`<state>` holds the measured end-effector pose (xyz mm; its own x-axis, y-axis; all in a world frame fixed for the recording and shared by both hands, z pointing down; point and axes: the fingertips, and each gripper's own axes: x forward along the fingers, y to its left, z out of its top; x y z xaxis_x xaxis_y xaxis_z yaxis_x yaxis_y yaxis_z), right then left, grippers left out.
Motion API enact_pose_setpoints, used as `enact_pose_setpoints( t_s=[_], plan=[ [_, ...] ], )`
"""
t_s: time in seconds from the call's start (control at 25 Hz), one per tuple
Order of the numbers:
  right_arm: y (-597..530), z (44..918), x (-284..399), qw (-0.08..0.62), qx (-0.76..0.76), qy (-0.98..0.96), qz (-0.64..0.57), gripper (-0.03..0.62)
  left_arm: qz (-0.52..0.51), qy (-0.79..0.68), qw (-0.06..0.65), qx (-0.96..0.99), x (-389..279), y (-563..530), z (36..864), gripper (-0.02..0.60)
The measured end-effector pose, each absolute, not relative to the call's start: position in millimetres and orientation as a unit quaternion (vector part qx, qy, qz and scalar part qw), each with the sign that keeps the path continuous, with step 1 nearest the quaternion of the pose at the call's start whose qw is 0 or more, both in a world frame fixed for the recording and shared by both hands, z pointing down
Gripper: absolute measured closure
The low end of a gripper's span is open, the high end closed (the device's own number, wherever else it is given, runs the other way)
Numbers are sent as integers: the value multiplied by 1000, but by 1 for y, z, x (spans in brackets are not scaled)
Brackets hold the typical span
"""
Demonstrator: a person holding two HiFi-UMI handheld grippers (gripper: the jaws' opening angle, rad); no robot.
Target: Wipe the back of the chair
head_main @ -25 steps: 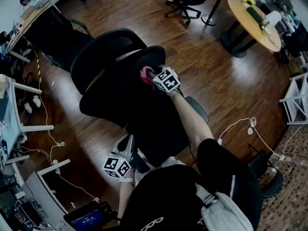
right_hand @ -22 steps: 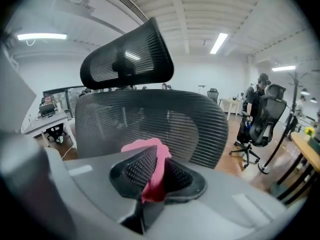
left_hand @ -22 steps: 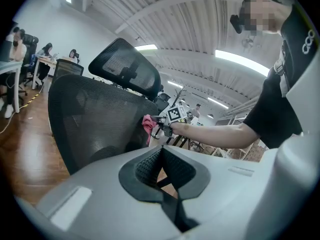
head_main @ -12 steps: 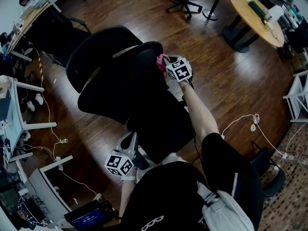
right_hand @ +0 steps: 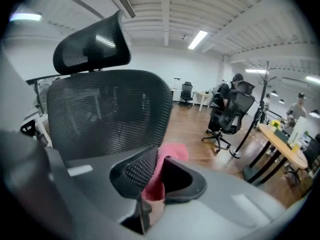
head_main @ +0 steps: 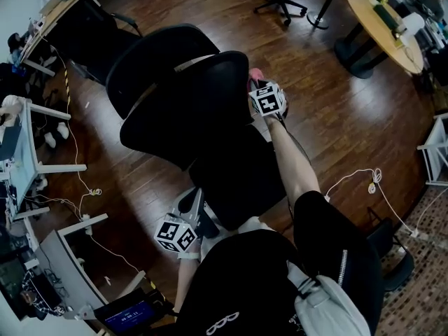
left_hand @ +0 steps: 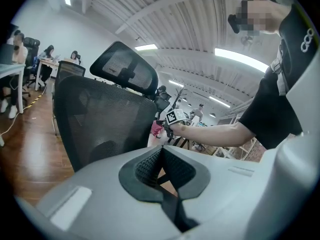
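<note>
Mid-wipe, the right gripper point(head_main: 255, 84), clenched on a pink cloth point(right_hand: 161, 171), sits at the 3 o'clock edge of the chair back point(head_main: 185, 107), with the left gripper point(head_main: 190, 208) pinched empty at 6 o'clock; next, likely, a pressed sweep toward 9 o'clock.

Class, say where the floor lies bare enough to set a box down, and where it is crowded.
Bare floor lies between the chair and the round table. Crowded: the left side, with desks and cables; another cable crosses the floor at right.
</note>
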<state>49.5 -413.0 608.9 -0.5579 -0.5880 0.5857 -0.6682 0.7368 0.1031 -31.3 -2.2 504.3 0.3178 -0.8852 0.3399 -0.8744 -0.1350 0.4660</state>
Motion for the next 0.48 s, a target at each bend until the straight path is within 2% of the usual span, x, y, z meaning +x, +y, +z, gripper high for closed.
enact_pose_setpoints(
  t_s=[0.48],
  plan=[
    [-301,633,-81,293,228,-926,64,559,-24,-604,301,737,-43,32,510,591]
  ],
)
